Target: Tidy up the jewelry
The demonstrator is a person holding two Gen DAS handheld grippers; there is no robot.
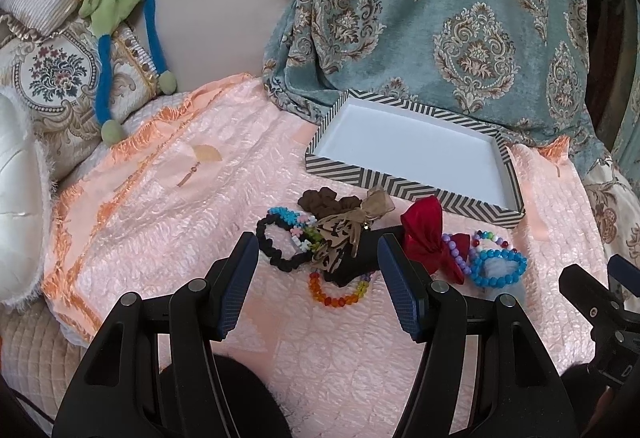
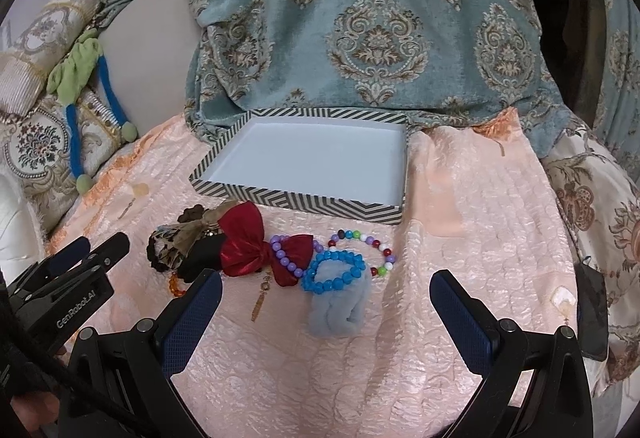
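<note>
Left tongs [image 1: 316, 274] and right tongs [image 2: 326, 302] both gape wide, gripping nothing. Beaded bracelets, red satin bow [image 2: 244, 242] and blue bead bracelet [image 2: 336, 272] lie heaped on pink quilted bedspread [image 2: 460, 238], just before chevron-striped white-lined cardboard tray [image 2: 296, 200].

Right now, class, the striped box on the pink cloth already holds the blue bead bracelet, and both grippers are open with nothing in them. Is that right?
Not quite. The striped box is empty; the blue bead bracelet lies on the pink cloth in front of it, as the right wrist view shows. The rest stands: the left gripper and right gripper are open with nothing in them.
</note>
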